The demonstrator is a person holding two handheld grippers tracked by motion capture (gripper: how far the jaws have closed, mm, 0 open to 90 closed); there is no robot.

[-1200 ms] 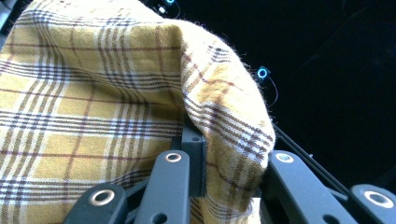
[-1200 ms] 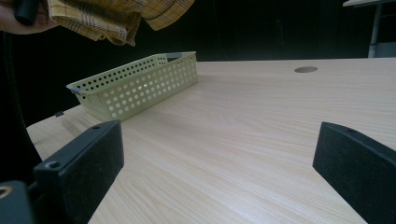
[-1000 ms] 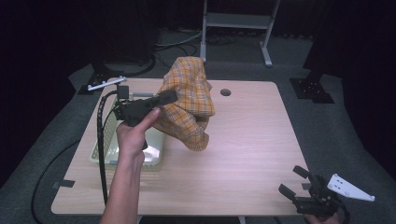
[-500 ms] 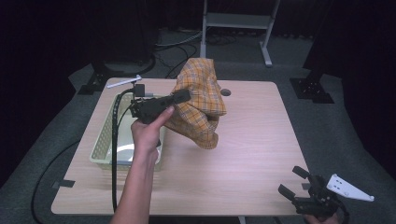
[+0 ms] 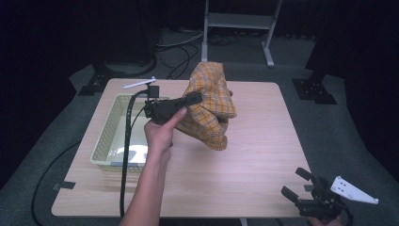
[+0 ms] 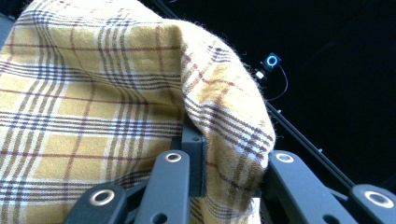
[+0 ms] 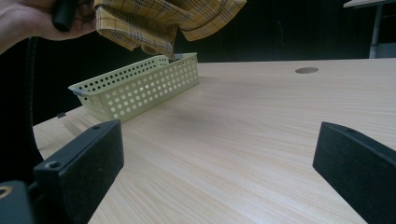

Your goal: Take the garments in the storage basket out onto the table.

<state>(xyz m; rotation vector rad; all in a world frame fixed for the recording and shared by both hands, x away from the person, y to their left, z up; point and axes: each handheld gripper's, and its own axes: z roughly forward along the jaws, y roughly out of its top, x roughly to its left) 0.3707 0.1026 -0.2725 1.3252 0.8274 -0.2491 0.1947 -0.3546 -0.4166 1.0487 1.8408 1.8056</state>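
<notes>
1. Change observed: over the last second the left gripper [image 5: 192, 99] has carried the plaid cloth [image 5: 211, 106] from above the basket's [image 5: 106, 139] near end toward the middle and far side of the table [image 5: 263, 155]. The cloth hung beside the basket a second ago; it now hangs well off it.
2. Left jaws: pressed together, pinching a fold of the cloth near its top. The rest drapes below and ahead of the jaws, in the air above the table.
3. Reading: the cloth appears to be out of the basket and on its way to open tabletop, probably for laying out. That is a judgement.
4. Right gripper [image 5: 301, 190]: unchanged, at the table's near right corner, jaws spread, nothing between them.
5. Clearance: bare table lies below and to the right of the left jaws. The basket rim is behind them, near the hanging hem. The table's far edge sits close beyond the cloth.
</notes>
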